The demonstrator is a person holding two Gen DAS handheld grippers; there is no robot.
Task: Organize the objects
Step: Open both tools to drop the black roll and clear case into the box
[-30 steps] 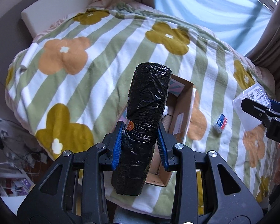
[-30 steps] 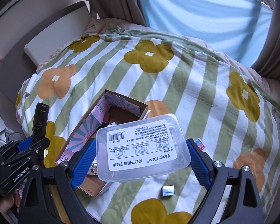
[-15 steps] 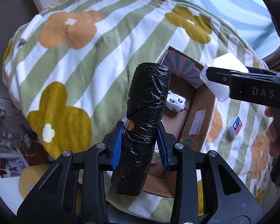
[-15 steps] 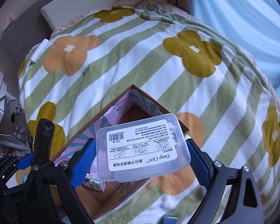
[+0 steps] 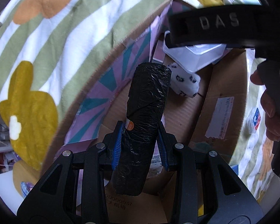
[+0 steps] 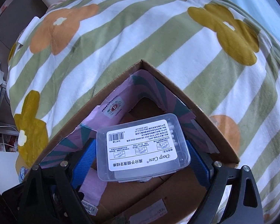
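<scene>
**Over the box on the bed**

On a bed, a plush blanket [image 6: 132,43] striped green and white, strewn with big orange and mustard flowers. At the far edge, a pale cushion; to the left, cluttered white shelving and cables. Upper right, a pale blue curtain.

Resting on the blanket, an open cardboard box [image 6: 205,119], brown and corrugated, lined inside with glossy purple-and-teal sunburst paper. On its floor, a soft white pouch [image 5: 186,83] with small black prints.

Left gripper [image 5: 139,140]: blue ribbed jaws clamped on a roll of black bags [image 5: 146,112], a crinkled, shiny cylinder poised upright over the box.

Right gripper [image 6: 142,154]: jaws spread wide around a clear, hard, rounded-rectangle plastic case [image 6: 141,146] with a white printed label, held down inside the box walls, cotton swabs visible within.

On the blanket right of the box, a small blue-and-red packet [image 5: 254,120].
</scene>
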